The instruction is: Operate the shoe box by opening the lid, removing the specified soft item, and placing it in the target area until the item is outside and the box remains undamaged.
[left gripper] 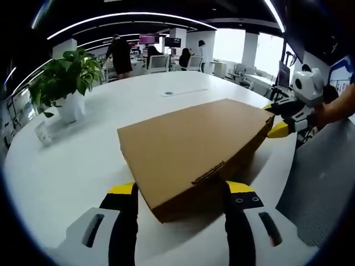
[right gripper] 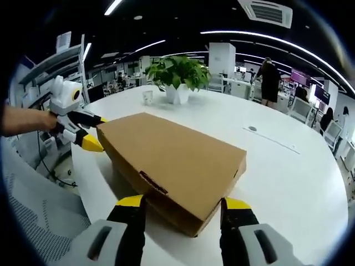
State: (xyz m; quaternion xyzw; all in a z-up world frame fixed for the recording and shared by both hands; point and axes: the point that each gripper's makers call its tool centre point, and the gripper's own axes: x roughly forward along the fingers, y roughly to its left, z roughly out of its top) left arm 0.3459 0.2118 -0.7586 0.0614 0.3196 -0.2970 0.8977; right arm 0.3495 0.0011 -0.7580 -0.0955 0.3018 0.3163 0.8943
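A closed brown cardboard shoe box (left gripper: 188, 144) (right gripper: 172, 155) lies flat on the white round table (left gripper: 72, 166) (right gripper: 288, 177), lid down. In the left gripper view my left gripper (left gripper: 181, 191) is open, its yellow-tipped jaws straddling the box's near corner. My right gripper (left gripper: 274, 118), held by a hand, is open at the opposite end of the box. In the right gripper view the right gripper (right gripper: 183, 204) stands open around its own near corner, and the left gripper (right gripper: 95, 132) sits open at the far left end. The box's contents are hidden.
A potted plant (left gripper: 66, 83) (right gripper: 178, 75) in a white pot and a small white cup (left gripper: 43, 133) (right gripper: 147, 97) stand on the table. A grey mesh chair (left gripper: 321, 177) (right gripper: 33, 216) is beside the table edge. People and desks (left gripper: 150, 55) fill the far office.
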